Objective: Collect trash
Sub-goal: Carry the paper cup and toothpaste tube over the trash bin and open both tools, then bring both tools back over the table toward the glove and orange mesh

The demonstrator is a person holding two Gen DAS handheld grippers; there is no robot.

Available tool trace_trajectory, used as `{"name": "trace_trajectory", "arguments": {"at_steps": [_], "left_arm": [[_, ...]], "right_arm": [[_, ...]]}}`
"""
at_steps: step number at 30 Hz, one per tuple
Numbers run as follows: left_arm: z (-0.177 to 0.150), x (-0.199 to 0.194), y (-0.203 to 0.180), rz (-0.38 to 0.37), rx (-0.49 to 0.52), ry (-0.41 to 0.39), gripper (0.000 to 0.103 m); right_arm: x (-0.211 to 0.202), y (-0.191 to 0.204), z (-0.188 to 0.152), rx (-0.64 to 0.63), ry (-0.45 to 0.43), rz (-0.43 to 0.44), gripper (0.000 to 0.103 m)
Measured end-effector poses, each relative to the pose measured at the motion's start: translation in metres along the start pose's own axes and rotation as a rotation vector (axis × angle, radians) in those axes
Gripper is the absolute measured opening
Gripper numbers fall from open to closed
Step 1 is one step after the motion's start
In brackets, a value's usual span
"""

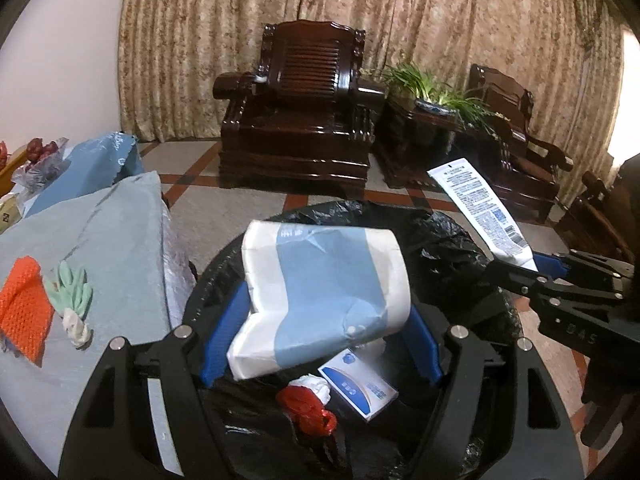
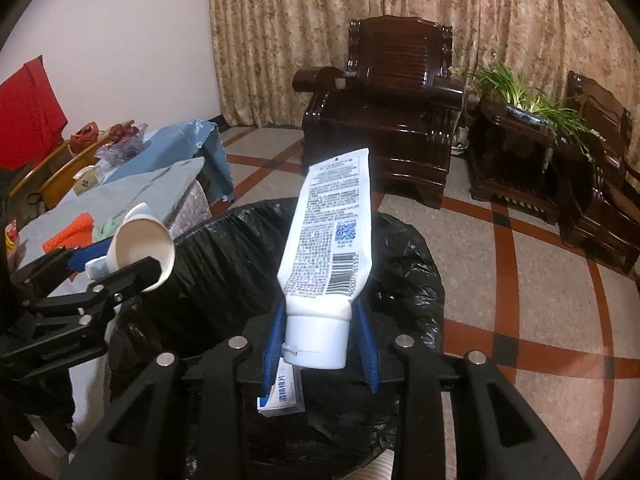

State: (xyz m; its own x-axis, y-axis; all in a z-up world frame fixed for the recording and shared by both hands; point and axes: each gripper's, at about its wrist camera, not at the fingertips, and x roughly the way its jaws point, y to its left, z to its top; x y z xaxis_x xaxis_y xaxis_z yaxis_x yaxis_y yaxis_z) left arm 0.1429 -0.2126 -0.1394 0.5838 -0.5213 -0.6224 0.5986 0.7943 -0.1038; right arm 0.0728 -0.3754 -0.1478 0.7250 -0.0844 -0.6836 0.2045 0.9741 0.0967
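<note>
White plastic tube [image 2: 326, 240] pinched by the cap in the right hand-held gripper [image 2: 322, 344] points up and away, with the black-bagged round bin [image 2: 404, 280] right below.

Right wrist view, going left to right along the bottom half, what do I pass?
Orange cloth → paper cup in the left gripper → black bin bag → white tube in the right gripper → tiled floor.
</note>
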Motion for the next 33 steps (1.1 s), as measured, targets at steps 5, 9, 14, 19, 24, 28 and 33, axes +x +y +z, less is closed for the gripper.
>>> {"name": "trace_trajectory", "arguments": {"at_steps": [5, 9, 14, 19, 24, 28, 33], "left_arm": [[-0.001, -0.007, 0.006, -0.02, 0.001, -0.002, 0.086], [-0.002, -0.018, 0.019, 0.006, -0.012, -0.016, 0.089], [-0.006, -0.039, 0.044, 0.074, -0.038, -0.043, 0.093], [-0.01, -0.068, 0.074, 0.145, -0.09, -0.075, 0.094], [-0.019, -0.098, 0.107, 0.233, -0.14, -0.103, 0.095], [-0.027, -0.12, 0.134, 0.307, -0.174, -0.12, 0.095], [-0.042, -0.142, 0.169, 0.394, -0.208, -0.125, 0.095]], "right_arm": [[0.001, -0.007, -0.001, 0.011, -0.003, -0.029, 0.053], [-0.003, -0.006, 0.0, 0.014, -0.023, -0.029, 0.078], [-0.009, 0.011, 0.005, -0.011, -0.065, 0.004, 0.095], [-0.01, 0.039, 0.012, -0.044, -0.09, 0.06, 0.097], [-0.007, 0.074, 0.021, -0.088, -0.097, 0.109, 0.097], [-0.001, 0.11, 0.03, -0.131, -0.108, 0.154, 0.097], [0.007, 0.148, 0.038, -0.162, -0.115, 0.194, 0.097]]}}
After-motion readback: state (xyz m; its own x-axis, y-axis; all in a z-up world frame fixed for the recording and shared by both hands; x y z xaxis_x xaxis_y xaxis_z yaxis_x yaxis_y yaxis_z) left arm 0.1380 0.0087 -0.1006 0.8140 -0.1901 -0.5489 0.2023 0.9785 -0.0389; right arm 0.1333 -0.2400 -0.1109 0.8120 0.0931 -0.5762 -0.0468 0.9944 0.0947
